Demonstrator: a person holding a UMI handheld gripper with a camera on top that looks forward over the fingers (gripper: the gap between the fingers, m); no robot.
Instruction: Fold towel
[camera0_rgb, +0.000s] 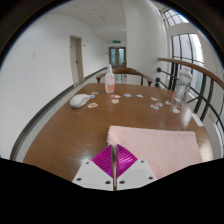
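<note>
The towel (152, 143) lies flat on the bench (70, 135), a pale pink sheet spread just ahead of the claw (115, 163) and running off to the right of it. Its near edge reaches right up to the fingertips, and a bit of the cloth looks caught there. The claw is clenched: the two magenta pads (108, 160) sit pressed together with no gap showing between them, apparently nipping the towel's near edge, though the contact itself is hard to make out.

Moving outward, the bench is a broad brown wooden surface, bare around the towel on the left. Well beyond the towel, at the far end, stands a bottle (110, 81), upright, clear with a reddish cap. Just left of it rests a white rounded object (79, 100). Small pale bits (126, 96) are scattered near the bottle and off to the right of it. A glass (178, 104) stands at the far right side of the bench.

Behind it all, a wooden railing (190, 68), white walls, and a corridor with a door (118, 57).
</note>
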